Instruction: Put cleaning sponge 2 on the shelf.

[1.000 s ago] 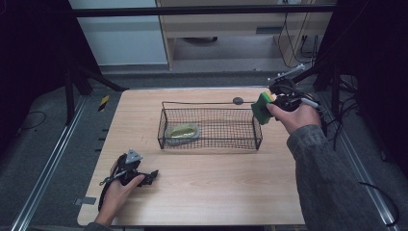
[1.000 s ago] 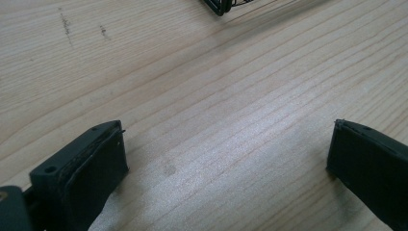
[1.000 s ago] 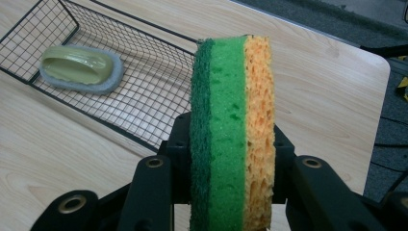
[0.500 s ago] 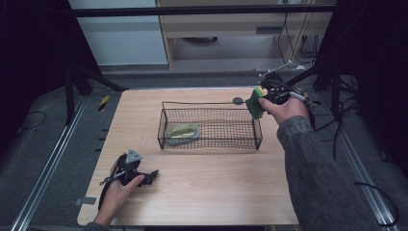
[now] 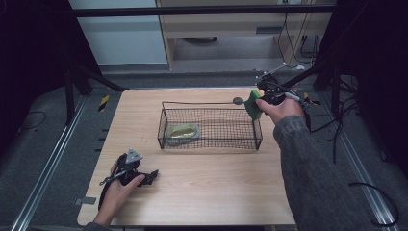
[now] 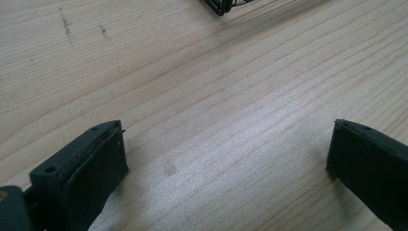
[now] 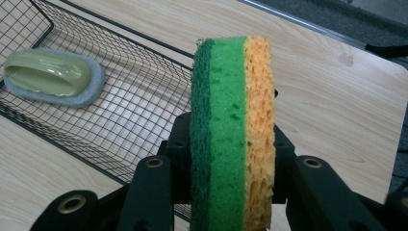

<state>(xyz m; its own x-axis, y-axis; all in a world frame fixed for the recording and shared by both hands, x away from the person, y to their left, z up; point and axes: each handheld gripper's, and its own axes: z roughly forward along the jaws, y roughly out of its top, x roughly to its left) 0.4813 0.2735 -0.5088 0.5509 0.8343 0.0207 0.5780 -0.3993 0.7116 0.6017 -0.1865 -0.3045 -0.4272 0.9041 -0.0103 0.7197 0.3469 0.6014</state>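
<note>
My right gripper (image 5: 257,102) is shut on a green and yellow sponge (image 7: 233,130), which stands on edge between its jaws. In the high view the sponge (image 5: 252,107) hangs over the right end of a black wire basket (image 5: 210,145). A pale green scrubber with a grey pad (image 7: 53,76) lies in the basket's left part (image 5: 182,132). My left gripper (image 5: 148,176) rests low on the wooden table (image 5: 207,187) near the front left, held by a hand. Its jaws stand wide open over bare wood (image 6: 226,159), with nothing between them.
A small dark round object (image 5: 237,101) lies on the table behind the basket. The basket's corner (image 6: 219,6) shows at the top of the left gripper view. Metal rails and cables run along the floor on both sides of the table.
My right gripper has carried the sponge leftwards and a little lower, from beside the basket's right end to over it. The left gripper has kept still.
</note>
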